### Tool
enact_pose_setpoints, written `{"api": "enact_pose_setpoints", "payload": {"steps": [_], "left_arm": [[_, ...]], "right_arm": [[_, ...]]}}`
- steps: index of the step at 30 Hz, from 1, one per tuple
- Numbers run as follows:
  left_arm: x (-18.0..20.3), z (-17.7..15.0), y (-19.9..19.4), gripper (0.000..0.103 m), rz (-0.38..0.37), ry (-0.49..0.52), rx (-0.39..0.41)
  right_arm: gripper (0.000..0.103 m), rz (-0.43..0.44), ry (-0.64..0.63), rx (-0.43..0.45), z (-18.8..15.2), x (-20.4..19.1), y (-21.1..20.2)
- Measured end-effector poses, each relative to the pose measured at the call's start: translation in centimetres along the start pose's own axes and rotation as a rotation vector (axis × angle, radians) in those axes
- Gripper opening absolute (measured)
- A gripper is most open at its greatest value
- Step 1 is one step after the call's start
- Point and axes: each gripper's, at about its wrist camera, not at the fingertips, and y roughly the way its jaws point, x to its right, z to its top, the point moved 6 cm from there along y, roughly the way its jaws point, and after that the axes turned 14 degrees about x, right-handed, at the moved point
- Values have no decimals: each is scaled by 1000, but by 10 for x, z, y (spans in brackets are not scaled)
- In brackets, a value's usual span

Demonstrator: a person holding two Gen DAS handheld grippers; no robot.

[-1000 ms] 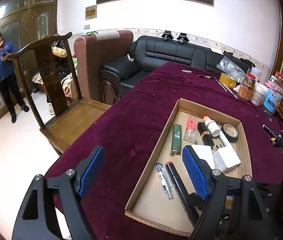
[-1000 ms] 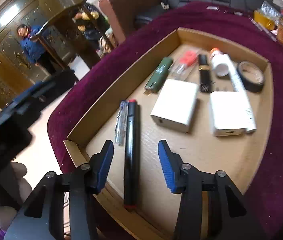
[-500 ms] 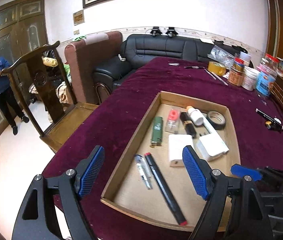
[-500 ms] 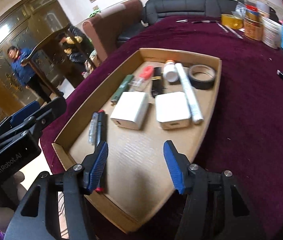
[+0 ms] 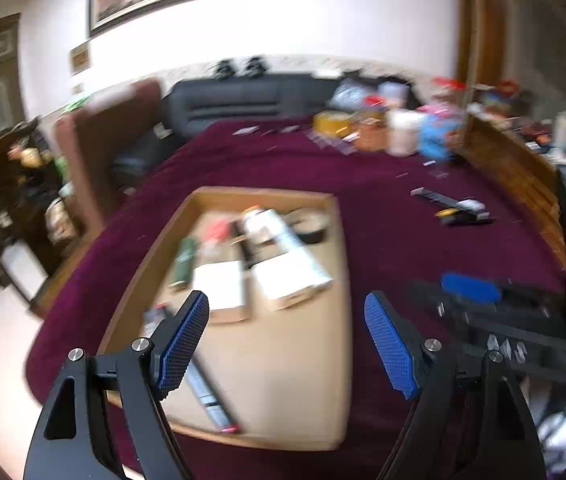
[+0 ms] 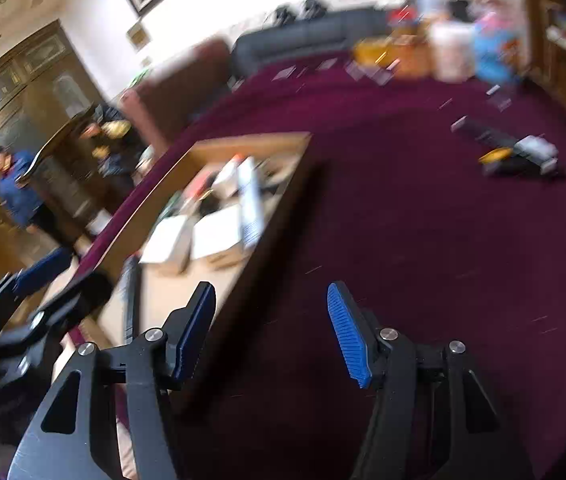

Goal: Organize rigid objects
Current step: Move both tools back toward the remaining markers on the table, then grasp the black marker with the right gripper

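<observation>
A shallow cardboard tray (image 5: 339, 320) lies on the maroon tablecloth (image 5: 383, 220); it shows in the right wrist view too (image 6: 251, 142). It holds two white boxes (image 5: 223, 286), a green lighter (image 5: 185, 258), a white tube (image 5: 299, 246), a tape roll (image 5: 311, 224) and a black marker (image 5: 211, 396). My left gripper (image 5: 287, 344) is open and empty above the tray's near end. My right gripper (image 6: 271, 334) is open and empty over the cloth, right of the tray. A black and yellow tool (image 6: 519, 156) lies on the cloth at the far right, also in the left wrist view (image 5: 459, 212).
Jars, tubs and packets (image 5: 399, 128) crowd the table's far right end. A black sofa (image 5: 243, 100) and brown armchair (image 5: 95, 152) stand beyond the table. A person in blue (image 6: 15, 192) stands by the doors at left. Both views are motion-blurred.
Both grippers have swung to the right. The right gripper has left the tray and is now over the bare cloth. The left gripper now looks over the tray's near end.
</observation>
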Motion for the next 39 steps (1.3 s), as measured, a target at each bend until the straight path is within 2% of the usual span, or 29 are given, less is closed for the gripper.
{"api": "enact_pose_setpoints", "payload": {"steps": [2,3,4,5,6,7,9,10,11,13,16,18,21,26,29,32,35,38,39], "left_arm": [[16,10,-14,76,-31,21,85],[23,16,-21,79,-33,35,136],[31,21,-29,84,-27,49,188],[37,26,-33,99,-21,59,231],[43,31,-35,102,-21,69,273],[51,33,-34,102,-31,86,296],[68,33,-16,102,-67,129,242],[77,30,-3,102,-95,139,183],[86,24,10,102,-136,132,125],[99,14,26,102,-202,98,47],[123,1,58,102,-288,66,-72],[139,-6,72,102,-320,67,-123],[150,-16,98,102,-302,74,-173],[130,-31,134,100,-265,-27,-270],[137,-37,134,101,-246,45,-239],[141,-49,140,101,-290,40,-315],[143,-50,138,101,-273,67,-314],[150,-54,139,101,-236,131,-325],[153,-56,138,102,-219,160,-329]], "right_arm": [[57,-85,-51,88,15,17,-22],[58,-142,-96,143,24,25,-35],[68,-196,-137,194,32,32,-48],[76,-233,-163,231,38,39,-58],[89,-271,-180,273,45,46,-70],[89,-294,-186,309,50,53,-81],[91,-317,-178,358,61,74,-95],[91,-324,-164,352,63,85,-97],[91,-348,-137,306,66,104,-94],[91,-389,-96,225,67,134,-86],[91,-443,-55,157,68,172,-74],[91,-463,-32,93,64,194,-61],[91,-480,-3,5,58,222,-40],[91,-459,-14,-32,72,228,-2],[91,-438,-92,-36,94,216,25],[91,-409,-159,-61,106,204,56],[90,-373,-218,-120,111,192,91],[81,-387,-274,-213,104,193,128],[75,-401,-281,-252,99,197,139]]}}
